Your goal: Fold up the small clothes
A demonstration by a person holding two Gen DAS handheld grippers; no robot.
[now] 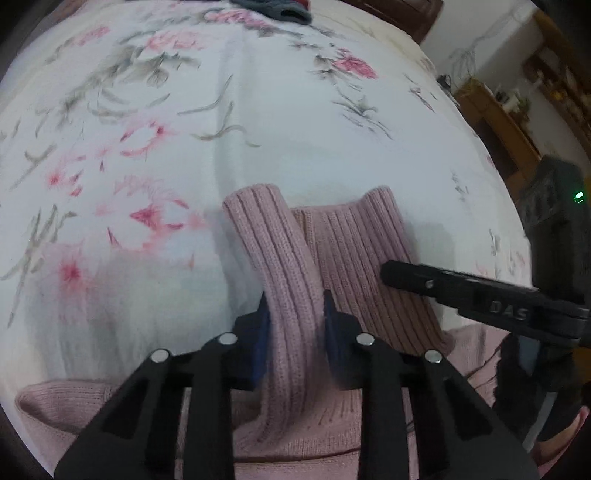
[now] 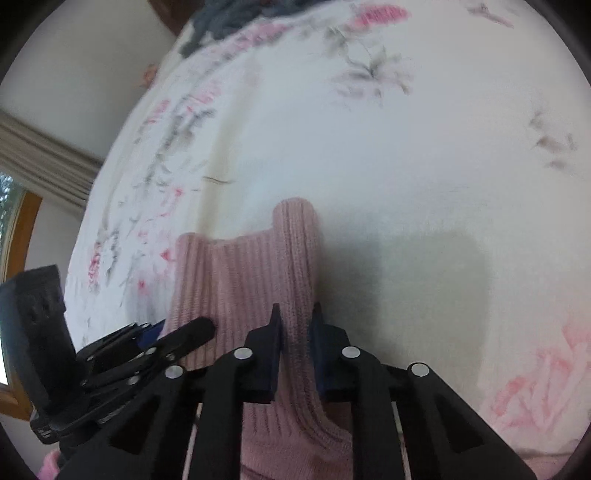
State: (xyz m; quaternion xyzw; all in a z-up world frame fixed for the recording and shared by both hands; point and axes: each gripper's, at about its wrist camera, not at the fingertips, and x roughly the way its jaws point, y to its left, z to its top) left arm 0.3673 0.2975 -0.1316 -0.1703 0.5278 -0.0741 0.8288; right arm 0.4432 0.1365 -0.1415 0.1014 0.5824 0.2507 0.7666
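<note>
On the bed (image 1: 295, 155), each gripper's fingers pinch a ribbed edge of the pink knit (image 1: 354, 251): left gripper (image 1: 295, 314), right gripper (image 2: 295, 325). Best lifted level, folded over evenly, released together.

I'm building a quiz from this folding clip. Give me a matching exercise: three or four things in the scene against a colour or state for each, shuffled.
Things:
1. left tool
2. pink ribbed knit garment
3. bedsheet
4. dark clothes

Descriptions:
A. white with a pink and grey flower print
B. piled at the far edge of the bed
C. clamped on one side of the ribbed collar
D. gripped by both tools

Pairs: 1-C, 2-D, 3-A, 4-B
</note>
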